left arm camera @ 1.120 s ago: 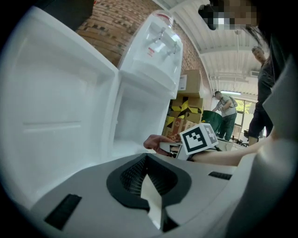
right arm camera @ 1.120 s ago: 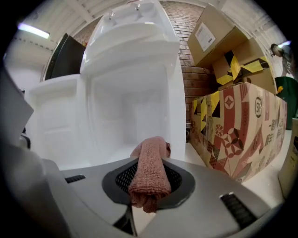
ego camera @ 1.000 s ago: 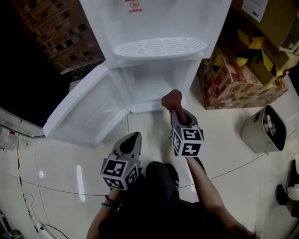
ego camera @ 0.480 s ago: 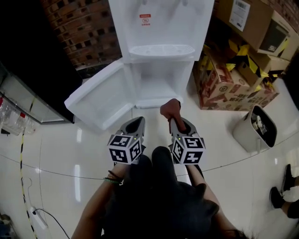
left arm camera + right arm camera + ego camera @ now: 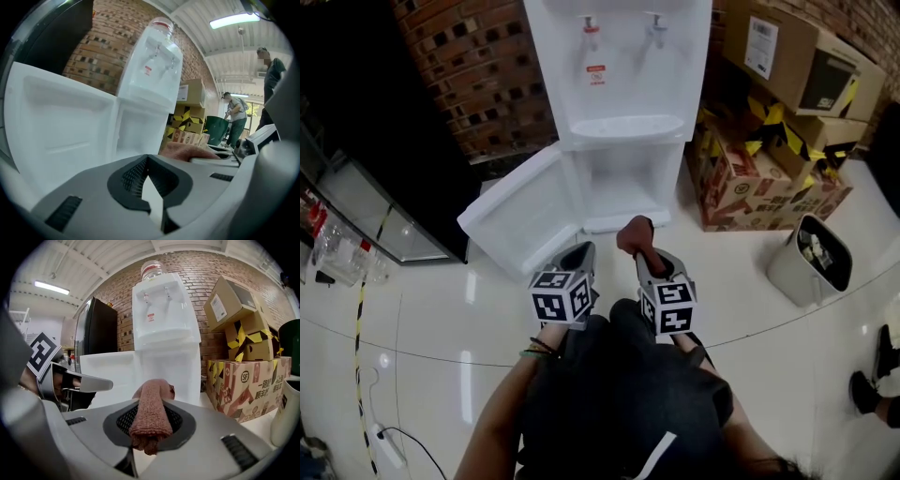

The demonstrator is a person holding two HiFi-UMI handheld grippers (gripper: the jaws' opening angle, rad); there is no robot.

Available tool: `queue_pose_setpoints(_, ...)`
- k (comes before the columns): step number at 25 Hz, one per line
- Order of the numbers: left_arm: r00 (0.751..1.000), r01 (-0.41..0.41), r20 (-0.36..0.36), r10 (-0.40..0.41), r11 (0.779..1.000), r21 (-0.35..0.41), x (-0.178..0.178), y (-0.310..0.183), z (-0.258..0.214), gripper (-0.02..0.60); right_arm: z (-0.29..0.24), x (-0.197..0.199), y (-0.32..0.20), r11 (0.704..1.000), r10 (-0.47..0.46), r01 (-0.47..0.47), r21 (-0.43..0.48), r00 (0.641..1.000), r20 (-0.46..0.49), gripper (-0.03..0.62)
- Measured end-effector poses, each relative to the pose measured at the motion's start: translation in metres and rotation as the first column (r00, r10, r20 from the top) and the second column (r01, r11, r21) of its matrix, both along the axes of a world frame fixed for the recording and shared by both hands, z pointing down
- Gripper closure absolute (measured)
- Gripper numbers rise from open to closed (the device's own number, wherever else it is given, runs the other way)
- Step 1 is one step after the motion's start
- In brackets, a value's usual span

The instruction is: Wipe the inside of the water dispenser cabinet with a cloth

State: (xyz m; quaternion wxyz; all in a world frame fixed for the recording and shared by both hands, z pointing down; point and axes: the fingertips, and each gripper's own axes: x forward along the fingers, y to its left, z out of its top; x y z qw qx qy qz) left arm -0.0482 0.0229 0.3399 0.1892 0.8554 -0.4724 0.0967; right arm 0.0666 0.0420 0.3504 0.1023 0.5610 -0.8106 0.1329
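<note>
A white water dispenser (image 5: 623,84) stands against the brick wall, its lower cabinet (image 5: 621,183) open and its door (image 5: 525,208) swung out to the left. My right gripper (image 5: 643,251) is shut on a reddish-brown cloth (image 5: 635,234), held well in front of the cabinet. In the right gripper view the cloth (image 5: 150,416) lies folded between the jaws. My left gripper (image 5: 578,255) hangs beside it, shut with nothing in it. From the left gripper view the door (image 5: 56,131) fills the left side and the cloth (image 5: 185,151) shows at the right.
Cardboard boxes (image 5: 759,178) with yellow-black tape are stacked right of the dispenser. A beige waste bin (image 5: 811,255) stands on the glossy floor at the right. A dark cabinet (image 5: 366,141) lies to the left. People (image 5: 236,117) stand far off.
Both grippers and the cloth have drawn back from the cabinet mouth. My view has pulled back and risen, so the whole dispenser with its taps now shows.
</note>
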Motion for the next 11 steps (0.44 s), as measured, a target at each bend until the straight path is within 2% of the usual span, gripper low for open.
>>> queue_pose_setpoints(3, 0.999, -0.047, 0.024, 0.046, 0.999, 0.021, 0.011, 0.003, 0.002, 0.603, -0.002, -0.002, -0.001, 1.000, -0.005, 0.005, 0.006, 1.000, -0.004, 0.523)
queue_pose_setpoints(11, 0.989, -0.114, 0.100, 0.107, 0.991, 0.073, 0.025, 0.003, 0.001, 0.603, -0.005, -0.006, -0.006, 0.999, -0.014, 0.015, 0.031, 1.000, -0.006, 0.523)
